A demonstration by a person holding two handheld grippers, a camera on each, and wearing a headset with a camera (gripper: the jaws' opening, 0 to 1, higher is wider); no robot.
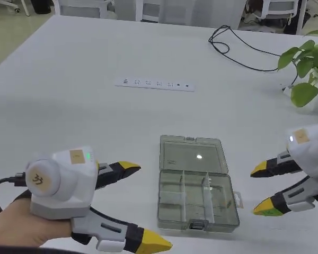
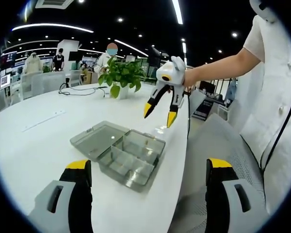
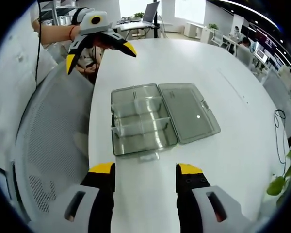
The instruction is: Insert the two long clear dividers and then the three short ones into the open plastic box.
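Note:
The grey clear plastic box [image 1: 164, 211] lies on the white table with its lid [image 1: 193, 153] folded open flat behind it. Clear dividers [image 1: 206, 191] stand inside the box, two running front to back. A small clear piece [image 1: 237, 200] lies on the table against the box's right side. My left gripper [image 1: 140, 206] hovers open left of the box, nothing between its yellow-tipped fingers. My right gripper [image 1: 262, 189] hovers open to the right of the box, also holding nothing. From the left gripper view the box [image 2: 131, 155] sits ahead, with the right gripper [image 2: 159, 114] above its far side.
A white power strip [image 1: 155, 83] lies mid-table behind the box. A black cable [image 1: 238, 50] loops at the back right, near a potted plant [image 1: 307, 69]. The table's near edge and a mesh chair [image 3: 48, 145] lie beside the box [image 3: 140, 126].

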